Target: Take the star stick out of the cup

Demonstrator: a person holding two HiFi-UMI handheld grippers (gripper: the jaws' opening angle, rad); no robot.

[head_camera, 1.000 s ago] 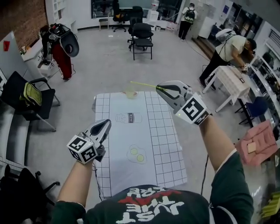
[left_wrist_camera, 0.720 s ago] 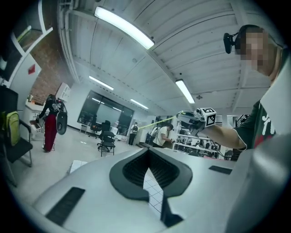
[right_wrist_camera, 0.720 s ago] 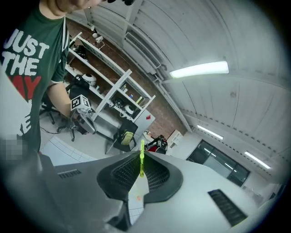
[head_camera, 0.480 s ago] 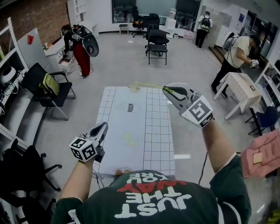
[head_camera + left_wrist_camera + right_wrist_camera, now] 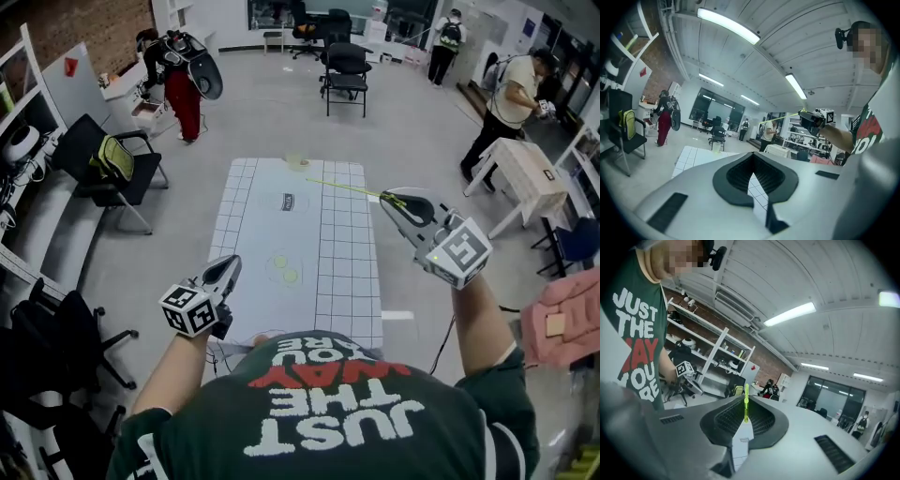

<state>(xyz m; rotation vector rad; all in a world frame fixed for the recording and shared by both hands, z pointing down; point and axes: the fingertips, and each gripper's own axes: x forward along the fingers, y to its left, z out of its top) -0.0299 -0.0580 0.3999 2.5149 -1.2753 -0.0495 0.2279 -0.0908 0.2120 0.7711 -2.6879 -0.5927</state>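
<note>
My right gripper (image 5: pixel 392 199) is shut on a thin yellow-green star stick (image 5: pixel 347 187), held in the air over the table's right side. The stick points left and away toward the small clear cup (image 5: pixel 297 162), which stands at the far end of the white gridded table (image 5: pixel 347 281); stick and cup are apart. In the right gripper view the stick (image 5: pixel 746 408) stands up between the closed pads of my right gripper (image 5: pixel 738 439). My left gripper (image 5: pixel 228 269) hovers off the table's near left edge, shut and empty. The left gripper view shows its jaws (image 5: pixel 757 199) together, with the cup (image 5: pixel 716 146) far off.
Black chairs (image 5: pixel 112 173) stand left of the table. A small white table (image 5: pixel 525 183) with a person (image 5: pixel 511 89) bent over it is at the right. More chairs (image 5: pixel 347 70) and people stand at the far end. A pink object (image 5: pixel 562 319) is at the right edge.
Both grippers have drawn back toward me, away from the cup. The stick has gone with the right gripper, its far end leaving the cup and now hanging short of it.
</note>
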